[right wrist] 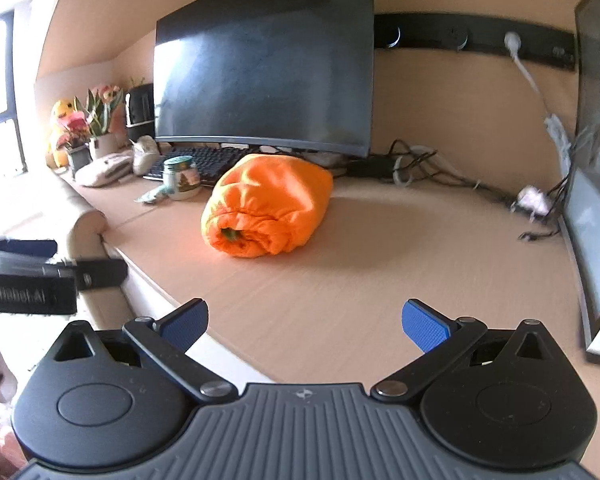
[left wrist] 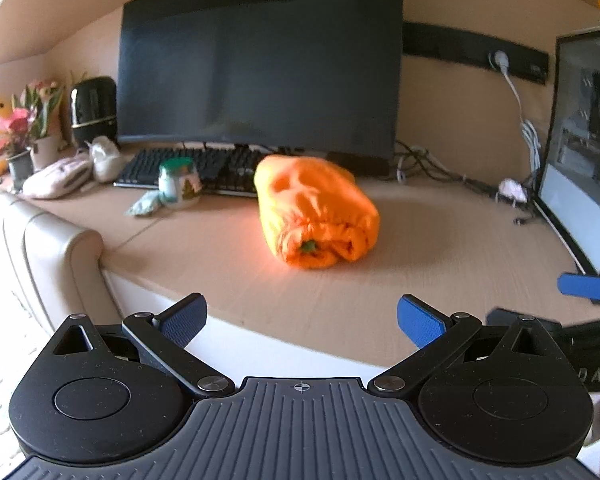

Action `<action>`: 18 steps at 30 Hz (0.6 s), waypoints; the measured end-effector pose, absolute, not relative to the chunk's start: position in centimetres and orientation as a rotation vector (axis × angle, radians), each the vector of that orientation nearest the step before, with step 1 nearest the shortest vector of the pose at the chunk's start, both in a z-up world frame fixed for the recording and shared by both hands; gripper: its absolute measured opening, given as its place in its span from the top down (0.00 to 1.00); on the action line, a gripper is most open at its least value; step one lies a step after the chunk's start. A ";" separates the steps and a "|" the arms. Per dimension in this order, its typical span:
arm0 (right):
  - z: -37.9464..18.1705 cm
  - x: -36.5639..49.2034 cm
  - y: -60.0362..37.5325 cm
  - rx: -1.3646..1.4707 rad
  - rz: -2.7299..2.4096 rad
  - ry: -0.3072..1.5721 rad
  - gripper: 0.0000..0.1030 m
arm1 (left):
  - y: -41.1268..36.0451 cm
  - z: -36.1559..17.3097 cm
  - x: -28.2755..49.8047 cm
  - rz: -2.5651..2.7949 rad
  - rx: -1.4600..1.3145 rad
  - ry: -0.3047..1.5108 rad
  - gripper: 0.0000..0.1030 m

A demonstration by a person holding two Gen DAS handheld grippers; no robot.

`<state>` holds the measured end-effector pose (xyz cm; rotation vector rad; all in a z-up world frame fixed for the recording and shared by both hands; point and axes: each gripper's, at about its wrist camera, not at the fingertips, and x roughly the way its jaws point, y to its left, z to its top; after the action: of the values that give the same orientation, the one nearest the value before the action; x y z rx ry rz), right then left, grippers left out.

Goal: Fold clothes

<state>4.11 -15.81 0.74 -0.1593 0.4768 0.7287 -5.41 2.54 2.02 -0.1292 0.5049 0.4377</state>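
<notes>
An orange garment (left wrist: 316, 212) lies folded into a thick bundle on the wooden desk (left wrist: 340, 292), in front of the monitor; it also shows in the right wrist view (right wrist: 266, 210). My left gripper (left wrist: 302, 320) is open and empty, held back over the desk's front edge, well short of the bundle. My right gripper (right wrist: 306, 324) is open and empty, also near the front edge, apart from the bundle. A blue pad of the right gripper shows at the right of the left wrist view (left wrist: 586, 286). The left gripper's body shows at the left of the right wrist view (right wrist: 40, 280).
A large dark monitor (left wrist: 260, 56) and a keyboard (left wrist: 188, 168) stand behind the bundle. A small jar (left wrist: 179, 184), potted flowers (left wrist: 24, 128), a speaker (left wrist: 94, 108) and plush toys sit at the back left. A second screen (left wrist: 584, 140) and cables (left wrist: 440, 164) are on the right. A beige chair back (left wrist: 56, 256) is at the left.
</notes>
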 end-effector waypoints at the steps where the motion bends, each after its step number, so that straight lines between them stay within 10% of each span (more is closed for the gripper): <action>1: 0.7 4.1 -15.7 -0.171 0.729 0.478 0.00 | 2.7 1.9 -5.4 0.445 -0.145 0.500 0.00; 18: 0.0 4.0 -14.6 -0.236 0.709 0.499 0.00 | 3.2 0.0 -6.3 0.454 -0.210 0.549 0.00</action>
<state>4.00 -14.63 0.02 -0.2365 0.4987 0.7095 -6.35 3.23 0.04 -0.2104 0.5495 0.4545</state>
